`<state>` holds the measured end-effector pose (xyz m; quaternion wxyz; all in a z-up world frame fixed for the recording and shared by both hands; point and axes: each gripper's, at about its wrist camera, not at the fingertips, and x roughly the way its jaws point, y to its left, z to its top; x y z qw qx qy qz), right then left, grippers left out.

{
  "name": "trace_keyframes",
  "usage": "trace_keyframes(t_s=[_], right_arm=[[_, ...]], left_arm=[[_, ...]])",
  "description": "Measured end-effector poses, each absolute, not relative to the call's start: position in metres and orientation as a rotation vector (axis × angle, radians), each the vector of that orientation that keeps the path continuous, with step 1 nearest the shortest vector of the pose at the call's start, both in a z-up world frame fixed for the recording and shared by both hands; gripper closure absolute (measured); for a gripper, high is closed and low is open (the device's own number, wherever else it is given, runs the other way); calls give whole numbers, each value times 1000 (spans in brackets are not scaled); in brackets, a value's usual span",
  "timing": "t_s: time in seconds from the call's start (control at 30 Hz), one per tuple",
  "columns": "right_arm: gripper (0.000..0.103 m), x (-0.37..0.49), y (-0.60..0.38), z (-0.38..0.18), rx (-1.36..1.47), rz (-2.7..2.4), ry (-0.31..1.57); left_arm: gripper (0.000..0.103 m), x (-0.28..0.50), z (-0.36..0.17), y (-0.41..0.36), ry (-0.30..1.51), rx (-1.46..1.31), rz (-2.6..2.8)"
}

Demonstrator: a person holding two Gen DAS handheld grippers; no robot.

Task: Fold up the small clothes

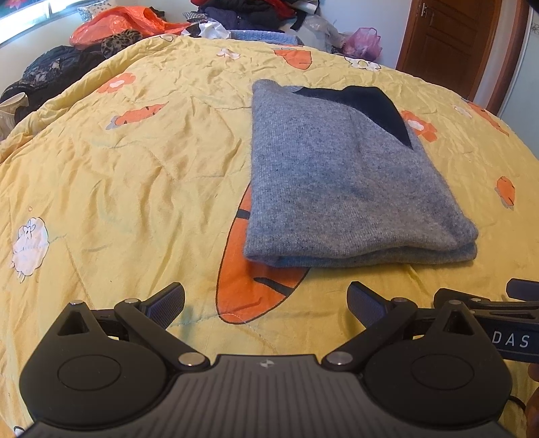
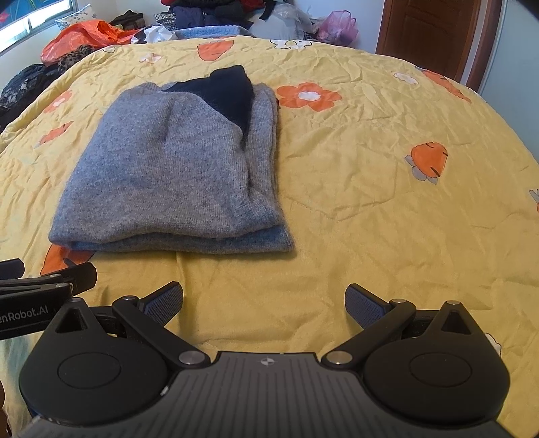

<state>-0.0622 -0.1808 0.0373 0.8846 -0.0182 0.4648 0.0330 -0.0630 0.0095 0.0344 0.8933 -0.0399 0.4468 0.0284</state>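
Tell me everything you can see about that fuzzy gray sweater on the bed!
The gray sweater looks like soft, fuzzy knit wool. It is folded into a neat rectangle of stacked layers, with a dark navy patch showing at its far end. It lies flat on the yellow flowered quilt, partly covering an orange carrot print. Neither gripper touches it; both sit open just before its near edge.

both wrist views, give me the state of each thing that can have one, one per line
sweater: folded, lying flat on the quilt, not held
left tongs: open, empty, short of the sweater
right tongs: open, empty, short of the sweater
quilt: spread out, wrinkled
door: shut
clothes pile: unfolded, heaped beyond the quilt
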Motion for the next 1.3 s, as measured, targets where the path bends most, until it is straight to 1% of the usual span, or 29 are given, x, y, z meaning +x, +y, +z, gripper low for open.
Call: trace_keyframes(t_s=[1.3], right_arm=[[1, -61, -180, 40, -29, 75, 975]], left_arm=[[0, -62, 35, 12, 939, -97, 59]])
